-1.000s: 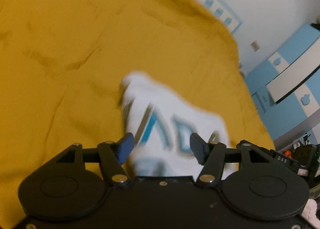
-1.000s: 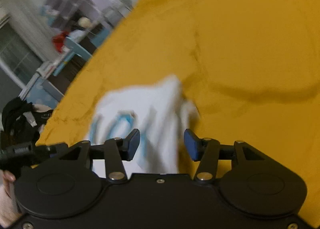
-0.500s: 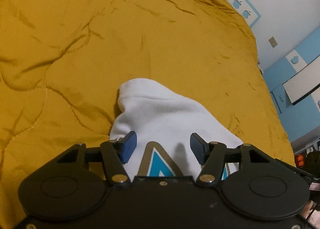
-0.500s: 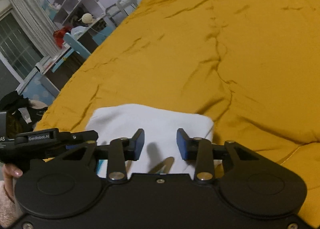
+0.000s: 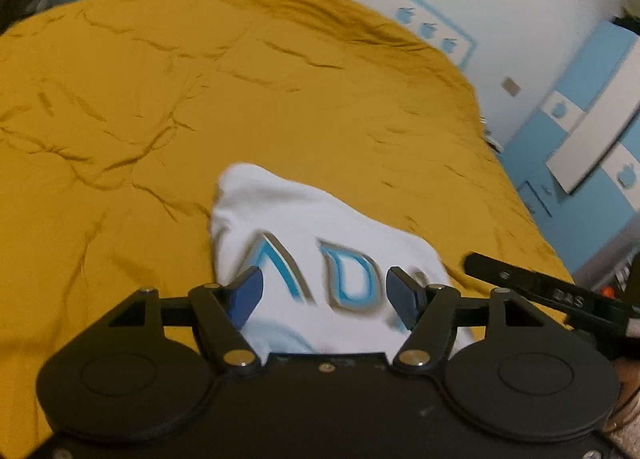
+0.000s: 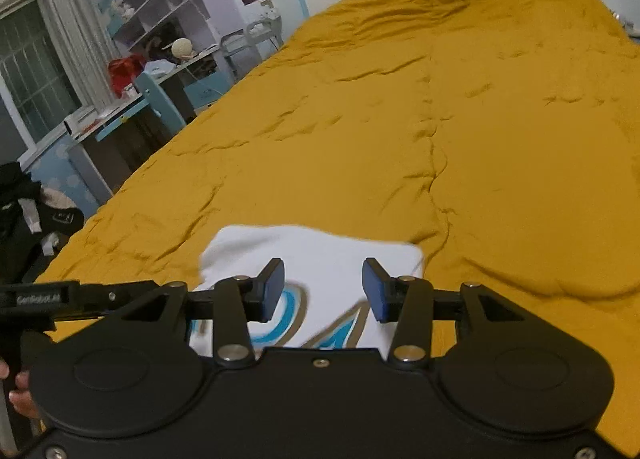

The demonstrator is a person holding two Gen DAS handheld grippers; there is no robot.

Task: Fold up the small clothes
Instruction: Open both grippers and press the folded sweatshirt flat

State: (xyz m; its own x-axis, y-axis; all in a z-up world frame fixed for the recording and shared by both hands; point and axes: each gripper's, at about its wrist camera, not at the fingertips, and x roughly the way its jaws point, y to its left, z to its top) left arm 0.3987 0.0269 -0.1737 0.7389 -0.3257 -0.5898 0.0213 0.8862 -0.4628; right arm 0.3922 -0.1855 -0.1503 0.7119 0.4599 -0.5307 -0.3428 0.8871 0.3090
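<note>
I see a wrinkled mustard-yellow quilted bedspread (image 6: 460, 131) filling most of both views. Left of it stand white open wall shelves (image 6: 160, 7) above a cluttered desk (image 6: 132, 107).

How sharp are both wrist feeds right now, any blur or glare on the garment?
Left wrist view: the white garment with blue lettering and the mustard-yellow quilt are smeared by motion blur. Right wrist view: quilt and room are sharper, only the garment's print is blurred. Both show fisheye bending; lighting is dim and warm, with no glare.
</note>
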